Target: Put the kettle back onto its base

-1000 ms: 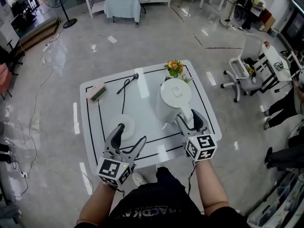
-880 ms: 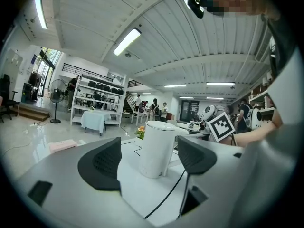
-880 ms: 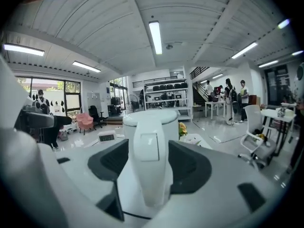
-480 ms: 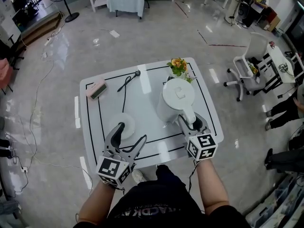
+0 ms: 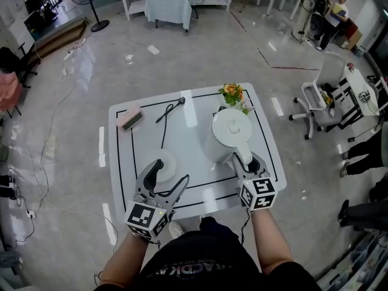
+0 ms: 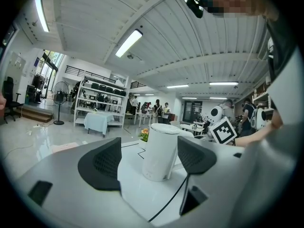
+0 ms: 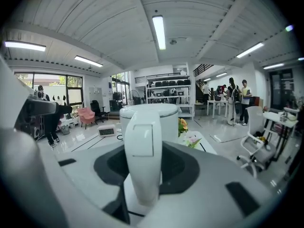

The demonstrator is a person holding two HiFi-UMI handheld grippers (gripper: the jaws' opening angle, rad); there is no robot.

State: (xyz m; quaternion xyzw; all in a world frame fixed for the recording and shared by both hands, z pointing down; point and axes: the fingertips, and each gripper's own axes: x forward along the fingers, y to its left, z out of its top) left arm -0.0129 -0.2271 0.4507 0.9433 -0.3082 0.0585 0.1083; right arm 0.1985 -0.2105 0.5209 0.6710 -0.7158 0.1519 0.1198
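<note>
Right gripper (image 5: pixel 248 161): your jaws have just been closing on the kettle (image 5: pixel 230 129) handle (image 7: pixel 142 146), to lift.
Left gripper (image 5: pixel 171 171): wide, empty, near the base (image 5: pixel 163 160).

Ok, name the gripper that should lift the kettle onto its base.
Right. The right gripper has just been closing its jaws onto the kettle by its handle, pads against it. The left gripper is open and empty, beside the base.
</note>
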